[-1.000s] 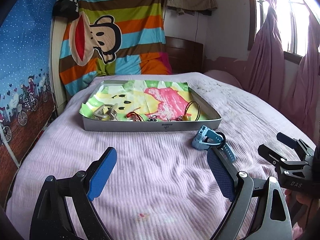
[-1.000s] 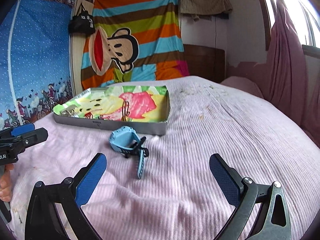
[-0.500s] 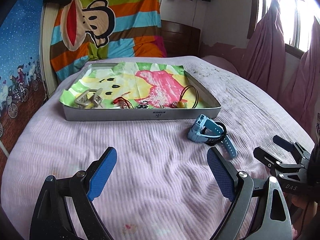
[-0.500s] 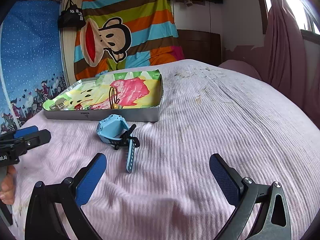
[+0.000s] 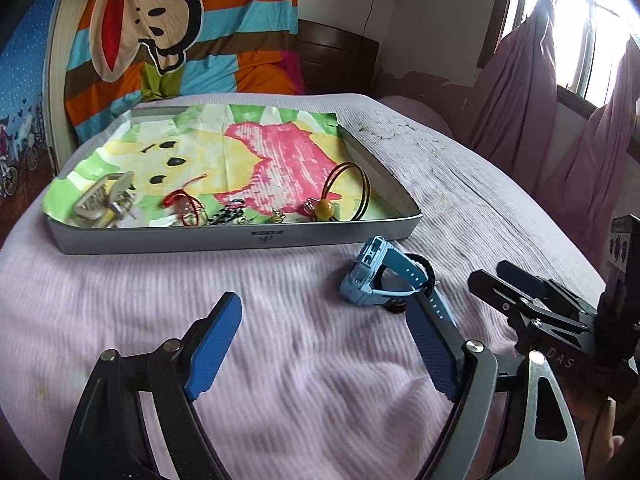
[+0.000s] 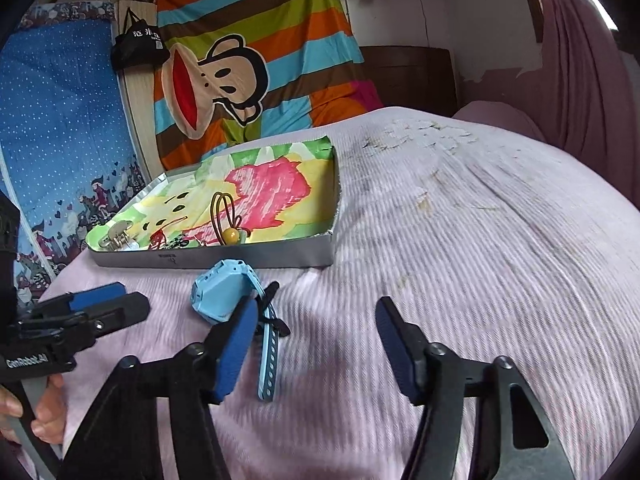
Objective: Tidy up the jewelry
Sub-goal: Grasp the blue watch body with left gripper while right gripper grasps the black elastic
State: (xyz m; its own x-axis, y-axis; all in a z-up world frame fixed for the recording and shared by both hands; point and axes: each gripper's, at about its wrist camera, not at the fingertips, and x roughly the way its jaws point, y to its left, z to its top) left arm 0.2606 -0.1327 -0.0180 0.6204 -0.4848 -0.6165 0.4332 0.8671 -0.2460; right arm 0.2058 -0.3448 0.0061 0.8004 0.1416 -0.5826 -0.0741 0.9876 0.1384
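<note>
Mostly, the sorting looks done: only the light-blue watch [image 6: 218, 298] lies outside, on the bedspread just ahead of the right tongs [image 6: 316, 344], whose jaws stand wide and empty with the strap beside their left pad. The left tongs [image 5: 326, 340] are equally wide, holding nothing, the watch off their right pad. Beyond it, the metal tray [image 5: 240, 238] already holds a hair tie with a yellow bead [image 5: 348, 192], a red cord [image 5: 188, 204] and a silvery piece. The pink ribbed bedspread [image 6: 460, 240] runs back to a striped monkey blanket [image 6: 248, 60] and pink curtains [image 5: 520, 92].
</note>
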